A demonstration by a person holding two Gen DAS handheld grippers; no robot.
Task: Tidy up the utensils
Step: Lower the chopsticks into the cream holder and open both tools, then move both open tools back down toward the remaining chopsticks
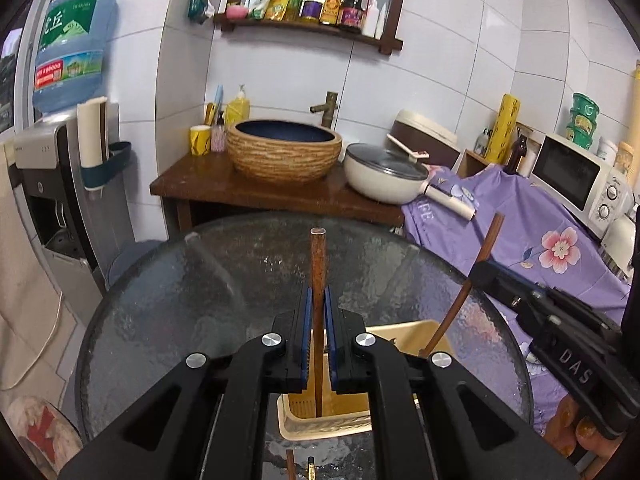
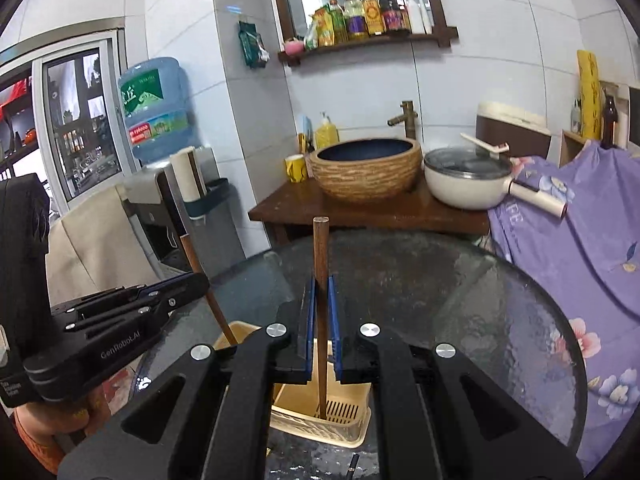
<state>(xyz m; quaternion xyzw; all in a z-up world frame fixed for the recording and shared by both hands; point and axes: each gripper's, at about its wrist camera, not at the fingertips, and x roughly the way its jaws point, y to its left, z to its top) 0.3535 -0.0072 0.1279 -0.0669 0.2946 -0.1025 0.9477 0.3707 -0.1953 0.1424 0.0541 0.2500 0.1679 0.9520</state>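
A beige slotted utensil basket (image 1: 320, 420) (image 2: 320, 420) stands on the round glass table (image 1: 180, 300) (image 2: 480, 300). My left gripper (image 1: 319, 308) is shut on a brown wooden chopstick (image 1: 318, 264), held upright with its lower end inside the basket. My right gripper (image 2: 321, 312) is shut on a second brown chopstick (image 2: 321, 248), also upright with its tip on the basket's slotted floor. Each gripper shows in the other's view: the right gripper (image 1: 476, 272) with its chopstick (image 1: 486, 240), and the left gripper (image 2: 200, 284) with its chopstick (image 2: 192, 256).
More utensil ends (image 1: 300, 468) lie on the glass near the front edge. Behind the table stands a wooden counter (image 1: 240, 188) with a woven basin (image 1: 284, 148) and a white lidded pan (image 1: 384, 172). A purple floral cloth (image 1: 540, 232) covers the right side, a water dispenser (image 1: 60, 140) stands at left.
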